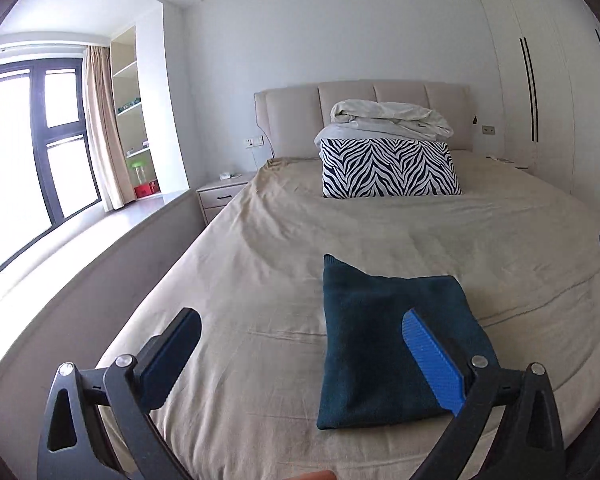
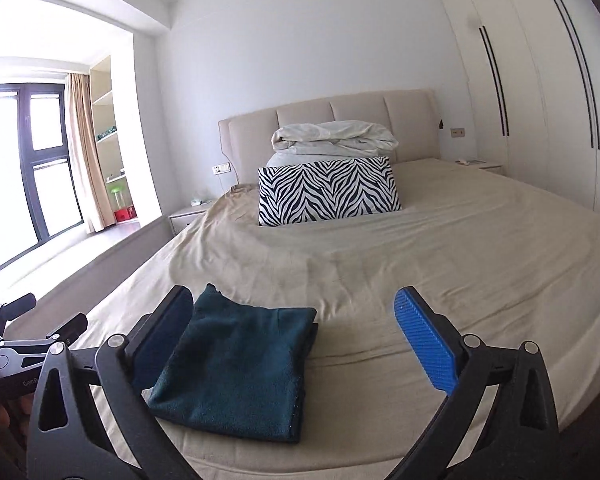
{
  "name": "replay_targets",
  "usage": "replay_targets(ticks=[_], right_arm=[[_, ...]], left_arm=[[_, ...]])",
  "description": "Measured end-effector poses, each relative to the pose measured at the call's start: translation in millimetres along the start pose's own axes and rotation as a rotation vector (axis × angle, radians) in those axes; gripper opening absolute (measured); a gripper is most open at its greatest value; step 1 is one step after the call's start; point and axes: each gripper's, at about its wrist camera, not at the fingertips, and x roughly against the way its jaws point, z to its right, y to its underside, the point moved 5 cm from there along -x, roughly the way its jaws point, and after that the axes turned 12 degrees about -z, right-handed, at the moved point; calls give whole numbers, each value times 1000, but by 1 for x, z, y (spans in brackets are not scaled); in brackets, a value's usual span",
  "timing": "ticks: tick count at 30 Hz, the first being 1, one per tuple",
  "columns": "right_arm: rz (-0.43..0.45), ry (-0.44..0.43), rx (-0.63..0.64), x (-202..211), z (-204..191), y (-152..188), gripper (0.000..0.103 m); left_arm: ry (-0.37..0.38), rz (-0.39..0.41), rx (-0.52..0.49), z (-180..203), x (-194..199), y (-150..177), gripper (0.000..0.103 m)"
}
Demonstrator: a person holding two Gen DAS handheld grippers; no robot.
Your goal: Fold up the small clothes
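1. The left gripper (image 1: 300, 340) hangs over the near edge of the bed, jaws wide apart and holding nothing; its blue right finger (image 1: 432, 364) overlaps the cloth in the picture, though contact cannot be told.
2. The right gripper (image 2: 296, 320) is likewise spread wide and empty, with the cloth showing between its fingers towards the left one.
3. The dark teal cloth (image 2: 236, 368) lies at the near end of the bed, already folded into a compact, roughly square stack, with one corner poking up at its far left.
4. It looks like soft, fuzzy knit or fleece: probably light, limp and not slippery. A pinch should take all layers at a near corner or along the stacked right edge, or they may slide apart.
5. Beyond it stretches the beige sheet (image 2: 440, 264), wrinkled.
6. Far off stand a zebra-print pillow (image 2: 328, 192) and a rolled white duvet (image 2: 332, 138) against the headboard.
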Motion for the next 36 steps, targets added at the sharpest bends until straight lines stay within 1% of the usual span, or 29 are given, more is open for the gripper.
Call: replay_targets(ticks=[4, 7, 10, 12, 14, 18, 22, 28, 36], right_arm=[[-101, -2, 47, 5, -16, 6, 103], [-198, 10, 39, -4, -21, 23, 103], [-287, 53, 13, -23, -19, 45, 103], [-348, 82, 0, -37, -17, 59, 103], [-387, 92, -8, -48, -16, 71, 103], [-442, 105, 2, -62, -16, 86, 103], [-478, 102, -4, -68, -14, 93, 103], [-514, 102, 0, -74, -11, 101, 103], [-542, 93, 6, -80, -12, 108, 103]], left_arm=[[36, -96, 57, -7, -13, 11, 103], [123, -181, 90, -1, -28, 25, 103], [158, -228, 73, 15, -39, 40, 103], [149, -238, 44, 26, -44, 48, 103], [153, -251, 27, 33, -47, 55, 103], [156, -276, 36, 34, -56, 63, 103], [141, -294, 65, 22, -66, 65, 103], [128, -310, 75, 13, -74, 68, 103], [134, -335, 83, 10, -82, 71, 103]])
